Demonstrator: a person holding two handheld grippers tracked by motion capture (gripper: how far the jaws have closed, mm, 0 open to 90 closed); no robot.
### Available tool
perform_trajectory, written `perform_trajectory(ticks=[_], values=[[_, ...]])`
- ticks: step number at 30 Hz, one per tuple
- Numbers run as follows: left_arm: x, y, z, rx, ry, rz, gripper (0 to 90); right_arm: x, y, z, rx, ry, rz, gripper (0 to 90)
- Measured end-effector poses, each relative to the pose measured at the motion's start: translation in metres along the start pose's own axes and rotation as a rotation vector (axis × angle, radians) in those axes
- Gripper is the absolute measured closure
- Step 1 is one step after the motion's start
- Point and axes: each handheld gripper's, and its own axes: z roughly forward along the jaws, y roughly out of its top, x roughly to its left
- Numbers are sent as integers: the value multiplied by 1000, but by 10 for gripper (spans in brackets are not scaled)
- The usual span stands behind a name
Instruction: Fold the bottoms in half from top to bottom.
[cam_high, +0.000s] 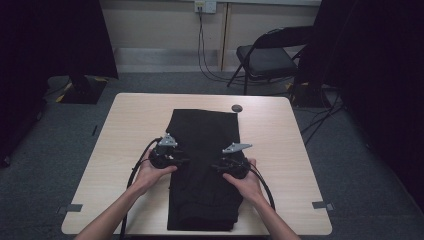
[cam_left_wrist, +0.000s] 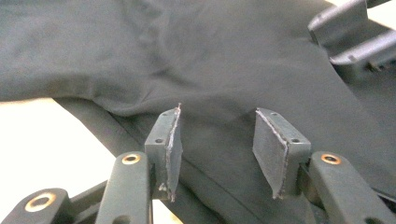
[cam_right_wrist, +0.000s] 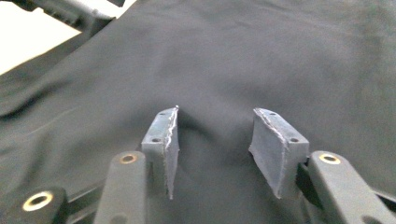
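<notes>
I have a black garment (cam_high: 202, 170), folded into a long strip, lying lengthwise down the middle of the light wooden table (cam_high: 280, 150), and I take it as my landmark. Its near end reaches almost to the table edge on my side; its far end stops short of a small dark round object (cam_high: 237, 108) that sits on the tabletop just beyond the cloth's far right corner.

My left gripper (cam_high: 172, 160) rests at the garment's left edge, about halfway along its length, pointing inward across the cloth. In the left gripper view its jaws stand apart (cam_left_wrist: 217, 149) with the fabric's folded edge running between and beneath them; the pads do not press on the cloth, so it is released.

My right gripper (cam_high: 224, 166) sits on the garment's right half, opposite the left one, also pointing inward. In the right gripper view its jaws (cam_right_wrist: 217, 149) hang parted over the dark fabric. A small rise of cloth lies between the pads, but the picture is soft there and I think the pads are not pinching it.

The two grippers face each other across the garment's middle, near one another but not touching. Each one's cable trails back off the cloth toward my side of the table.
</notes>
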Motion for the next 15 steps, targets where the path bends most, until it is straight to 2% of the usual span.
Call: perform_trajectory(ticks=[1, 2, 3, 5, 7, 8, 10, 15], values=[[-1, -2, 3, 13, 5, 2, 521, -1, 1, 7, 7, 8, 7, 498], [-2, -4, 5, 36, 7, 22, 521, -2, 1, 12, 13, 4, 9, 486], [-2, -4, 5, 36, 7, 22, 521, -2, 1, 12, 13, 4, 9, 486], [-9, -7, 6, 48, 36, 55, 518, 0, -1, 14, 12, -2, 0, 458], [-10, -8, 6, 48, 36, 51, 517, 1, -2, 14, 19, -7, -18, 456], [-13, -11, 4, 45, 22, 49, 517, 7, -4, 10, 40, -19, -67, 451], [-19, -15, 0, 55, -1, 66, 517, 11, -9, 6, 49, -15, -98, 447], [-39, -22, -10, 92, -35, 87, 508, 22, -23, -7, 43, 23, -93, 426]])
